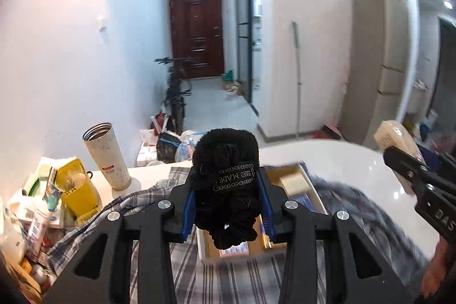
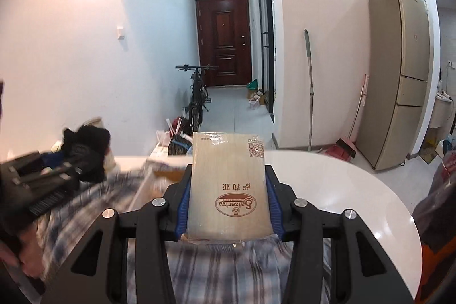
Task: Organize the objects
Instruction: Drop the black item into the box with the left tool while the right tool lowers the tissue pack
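We see both grippers loaded and held above the table. The left gripper [image 1: 226,197] pinches a black knitted bundle [image 1: 225,161] between its blue pads, at centre frame in the left wrist view. The bundle's long axis runs up and down between the fingers, sticking out past the tips at top and hanging below the pads. Its woven tag reads "HAND MADE", upside down.

The right gripper [image 2: 228,204] pinches a beige napkin pack [image 2: 229,184] at centre frame in the right wrist view. The pack stands on its long axis, pads pressing its two long edges, and most of it projects forward beyond the fingertips. The print is upside down: "Saizeriya" in a brown oval, Chinese characters above it, a QR code at the upper right corner.

Key relation: the open tray [image 1: 293,184] lies straight below and just ahead of the left fingers, on the plaid shirt [image 1: 199,275] spread over the white table [image 1: 356,161]. From the right gripper it sits lower left, so we judge the left hand nearer to it.

The other gripper's side shows "DAS" at the right edge of the left view. A steel tumbler [image 1: 107,155] stands at left, its red label unreadable; the clutter at lower left is too blurred to read.
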`<action>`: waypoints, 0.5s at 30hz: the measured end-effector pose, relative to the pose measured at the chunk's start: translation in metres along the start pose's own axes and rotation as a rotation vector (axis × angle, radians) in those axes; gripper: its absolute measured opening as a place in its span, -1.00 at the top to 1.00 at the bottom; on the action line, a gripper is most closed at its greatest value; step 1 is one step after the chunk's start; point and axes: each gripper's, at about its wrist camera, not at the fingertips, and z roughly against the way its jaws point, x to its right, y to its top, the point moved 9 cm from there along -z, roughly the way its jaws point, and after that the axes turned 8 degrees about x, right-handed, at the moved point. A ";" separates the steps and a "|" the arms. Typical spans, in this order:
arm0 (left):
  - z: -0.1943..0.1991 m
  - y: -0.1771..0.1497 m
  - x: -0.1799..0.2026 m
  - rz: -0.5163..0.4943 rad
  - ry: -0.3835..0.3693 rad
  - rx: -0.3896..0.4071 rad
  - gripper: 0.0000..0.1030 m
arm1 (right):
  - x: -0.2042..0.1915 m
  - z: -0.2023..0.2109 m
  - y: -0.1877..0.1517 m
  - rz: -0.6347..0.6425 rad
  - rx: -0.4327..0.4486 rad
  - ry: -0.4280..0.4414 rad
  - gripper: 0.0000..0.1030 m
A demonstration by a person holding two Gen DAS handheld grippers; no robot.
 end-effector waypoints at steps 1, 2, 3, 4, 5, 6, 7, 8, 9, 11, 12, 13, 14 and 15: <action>-0.009 0.000 -0.003 0.025 -0.014 -0.027 0.22 | -0.003 -0.010 0.004 -0.002 -0.008 -0.005 0.14; -0.014 0.000 -0.003 0.048 -0.039 -0.030 0.22 | -0.007 -0.021 0.008 -0.004 -0.018 -0.012 0.14; -0.016 0.000 -0.004 0.072 -0.061 -0.021 0.22 | -0.008 -0.029 0.010 -0.010 -0.024 -0.016 0.14; -0.018 -0.003 -0.003 0.080 -0.075 -0.017 0.22 | -0.010 -0.037 0.011 -0.022 -0.030 -0.020 0.14; -0.020 -0.008 -0.004 0.076 -0.081 -0.018 0.22 | -0.012 -0.045 0.011 -0.035 -0.038 -0.020 0.14; -0.024 -0.014 -0.003 0.069 -0.081 -0.020 0.22 | -0.013 -0.051 0.009 -0.048 -0.047 -0.013 0.14; -0.028 -0.020 -0.001 0.061 -0.079 -0.028 0.22 | -0.015 -0.057 0.007 -0.062 -0.057 -0.002 0.14; -0.032 -0.025 0.000 0.049 -0.080 -0.043 0.22 | -0.017 -0.062 0.003 -0.076 -0.065 0.010 0.14; -0.038 -0.031 0.001 0.043 -0.082 -0.062 0.22 | -0.017 -0.066 -0.001 -0.082 -0.071 0.018 0.14; -0.044 -0.036 -0.001 0.059 -0.084 -0.072 0.22 | -0.020 -0.075 -0.009 -0.087 -0.081 0.029 0.14; -0.046 -0.038 -0.001 0.063 -0.087 -0.076 0.22 | -0.021 -0.079 -0.014 -0.083 -0.089 0.034 0.14; -0.048 -0.039 -0.001 0.065 -0.090 -0.082 0.22 | -0.024 -0.084 -0.019 -0.073 -0.101 0.042 0.14; -0.050 -0.041 -0.001 0.064 -0.089 -0.084 0.22 | -0.025 -0.087 -0.023 -0.066 -0.108 0.049 0.14; -0.051 -0.042 -0.002 0.062 -0.086 -0.086 0.22 | -0.024 -0.089 -0.027 -0.063 -0.112 0.050 0.14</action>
